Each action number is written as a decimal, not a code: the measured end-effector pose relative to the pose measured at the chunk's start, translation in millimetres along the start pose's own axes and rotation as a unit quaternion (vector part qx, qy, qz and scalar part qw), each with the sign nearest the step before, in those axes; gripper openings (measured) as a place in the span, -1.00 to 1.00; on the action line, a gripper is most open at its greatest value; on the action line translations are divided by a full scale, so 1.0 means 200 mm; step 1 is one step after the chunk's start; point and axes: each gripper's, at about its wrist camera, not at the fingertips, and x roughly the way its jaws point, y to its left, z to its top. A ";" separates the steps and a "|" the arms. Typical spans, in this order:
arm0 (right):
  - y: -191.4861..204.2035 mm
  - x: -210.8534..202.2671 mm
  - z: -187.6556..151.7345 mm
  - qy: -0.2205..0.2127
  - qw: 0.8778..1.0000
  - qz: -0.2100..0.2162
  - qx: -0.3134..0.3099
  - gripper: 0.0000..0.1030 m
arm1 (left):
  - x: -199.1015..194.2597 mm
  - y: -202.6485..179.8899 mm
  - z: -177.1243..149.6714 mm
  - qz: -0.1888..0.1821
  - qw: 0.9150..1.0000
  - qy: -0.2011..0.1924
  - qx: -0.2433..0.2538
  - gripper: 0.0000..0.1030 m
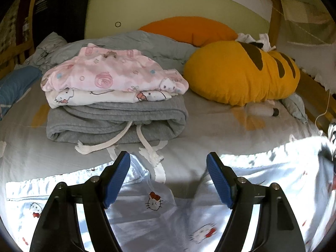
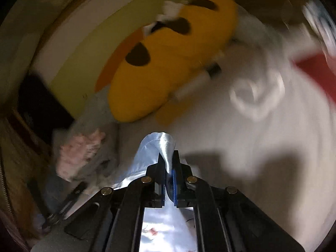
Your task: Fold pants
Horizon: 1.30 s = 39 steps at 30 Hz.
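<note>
The pants (image 1: pixel 163 212) are light blue-white with small cat prints and lie spread on the bed under my left gripper (image 1: pixel 168 163), which is open and empty just above them. In the right wrist view, my right gripper (image 2: pixel 168 159) is shut on a bunched fold of the same pants (image 2: pixel 161 147) and holds it lifted above the bed. That view is blurred.
A stack of folded clothes (image 1: pixel 113 96), grey sweatpants under white and pink garments, sits on the grey sheet (image 1: pixel 210 130) ahead. A yellow striped plush pillow (image 1: pixel 241 73) and a white bottle (image 1: pixel 262 111) lie at the right. An orange pillow (image 1: pixel 189 29) and grey blanket lie behind.
</note>
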 end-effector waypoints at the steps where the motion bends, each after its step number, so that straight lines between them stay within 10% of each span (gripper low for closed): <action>1: 0.01 0.04 0.04 0.010 0.999 -0.018 -0.025 -0.91 | 0.01 -0.01 0.00 0.000 1.000 0.003 0.004 0.43; 5: -0.11 0.19 0.05 0.060 0.993 -0.068 -0.082 -0.86 | 0.08 -0.06 -0.03 -0.004 1.000 0.024 0.015 0.43; 16: -0.45 0.24 0.11 0.111 0.993 -0.003 0.037 0.25 | 0.20 -0.14 -0.10 -0.044 0.996 0.070 0.015 0.43; 22: -0.56 0.39 0.04 0.188 0.977 0.041 0.088 -0.14 | 0.26 -0.09 -0.10 -0.089 0.992 0.079 -0.035 0.43; 29: -0.42 0.39 0.00 0.228 0.973 0.032 0.021 -0.57 | 0.27 -0.16 -0.15 -0.061 0.989 0.132 0.030 -0.89; 31: -0.38 0.37 -0.02 0.232 0.973 0.014 -0.008 -0.86 | 0.21 -0.19 -0.14 -0.052 0.989 0.124 0.053 -0.89; 39: -0.33 0.39 -0.10 0.292 0.956 0.002 -0.044 -0.89 | 0.26 -0.19 -0.19 -0.035 0.978 0.177 0.107 -0.89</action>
